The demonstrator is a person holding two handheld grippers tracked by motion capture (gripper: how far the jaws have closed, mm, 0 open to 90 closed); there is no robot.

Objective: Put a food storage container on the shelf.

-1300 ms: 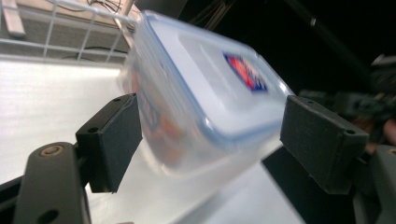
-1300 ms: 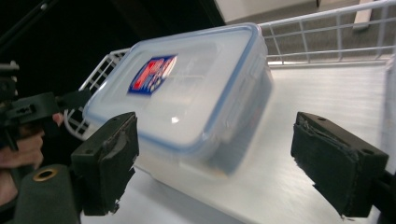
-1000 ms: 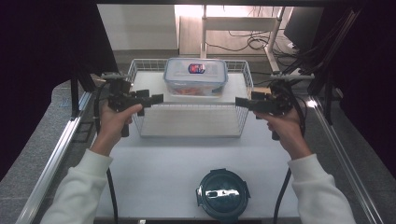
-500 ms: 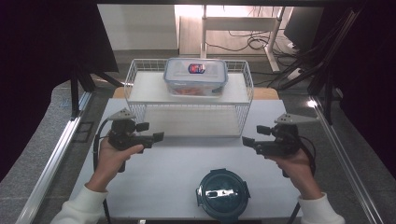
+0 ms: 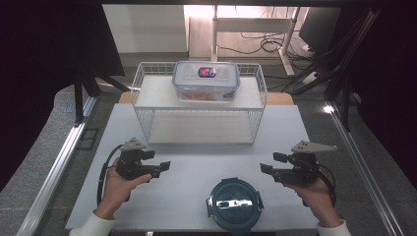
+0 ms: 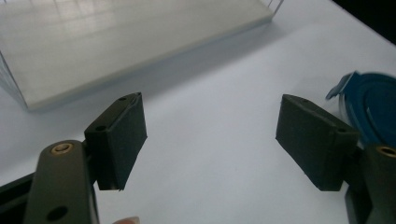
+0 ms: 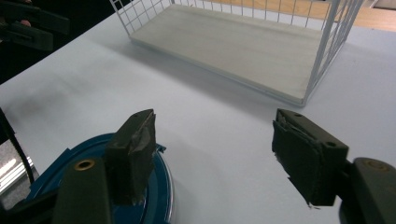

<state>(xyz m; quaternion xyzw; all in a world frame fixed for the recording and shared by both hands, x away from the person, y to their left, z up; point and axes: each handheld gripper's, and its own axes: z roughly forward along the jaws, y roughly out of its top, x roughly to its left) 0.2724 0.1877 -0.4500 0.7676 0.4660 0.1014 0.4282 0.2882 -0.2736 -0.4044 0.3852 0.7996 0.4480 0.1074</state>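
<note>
A round dark-blue lidded container point(image 5: 234, 203) sits on the white table near its front edge. My left gripper point(image 5: 164, 167) hovers low over the table to the container's left, jaws pointing right. It is open in the left gripper view point(image 6: 210, 135), with bare table between the pads and the blue container point(image 6: 373, 105) at the right. My right gripper point(image 5: 270, 163) hovers to the container's right, pointing left. Its jaws point(image 7: 215, 154) have just been closing but stand apart with nothing between them, and the blue container point(image 7: 49, 175) lies under the left one.
A white wire rack point(image 5: 199, 110) with two shelves stands at the back of the table. A clear box with a blue-rimmed lid point(image 5: 206, 80) rests on its top shelf. The lower shelf point(image 7: 233, 42) is bare. Metal rails run along both table sides.
Both hands have dropped from beside the rack's top shelf to low over the front of the table, nearer the person and flanking the blue container.
</note>
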